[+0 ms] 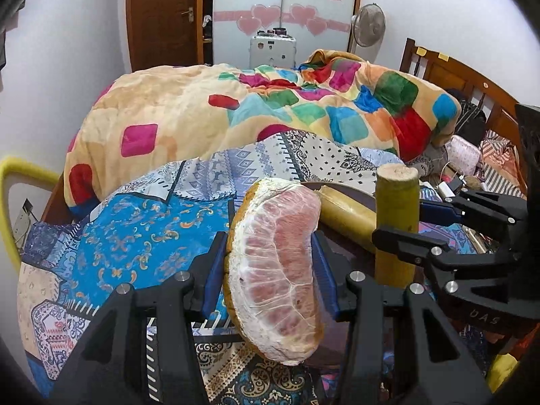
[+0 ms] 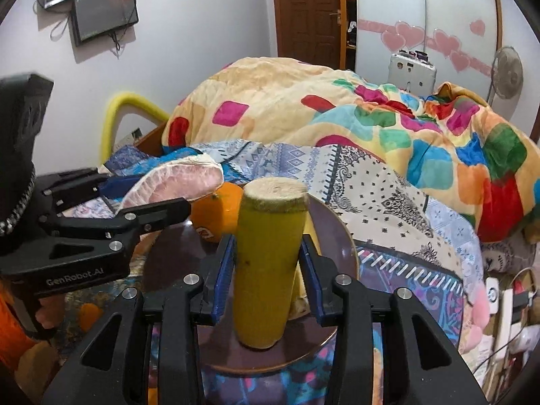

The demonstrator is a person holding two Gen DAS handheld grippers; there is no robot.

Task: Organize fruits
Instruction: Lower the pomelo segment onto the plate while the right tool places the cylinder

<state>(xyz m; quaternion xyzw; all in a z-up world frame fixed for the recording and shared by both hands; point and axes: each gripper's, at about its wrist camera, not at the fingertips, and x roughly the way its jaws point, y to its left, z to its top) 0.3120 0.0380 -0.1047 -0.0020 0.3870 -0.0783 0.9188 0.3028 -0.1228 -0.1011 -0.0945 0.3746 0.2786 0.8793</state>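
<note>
My left gripper is shut on a big pomelo wedge with pink flesh and white pith, held upright above the bed; it also shows in the right wrist view. My right gripper is shut on a yellow sugarcane piece, upright over a dark brown plate. The same piece shows in the left wrist view, right of the wedge. A second yellow piece lies on the plate. An orange sits on the plate's far left.
The plate rests on a patterned blue bedsheet. A thick colourful blanket is piled behind. A wooden headboard and clutter stand at the right. A small orange fruit lies low at the left.
</note>
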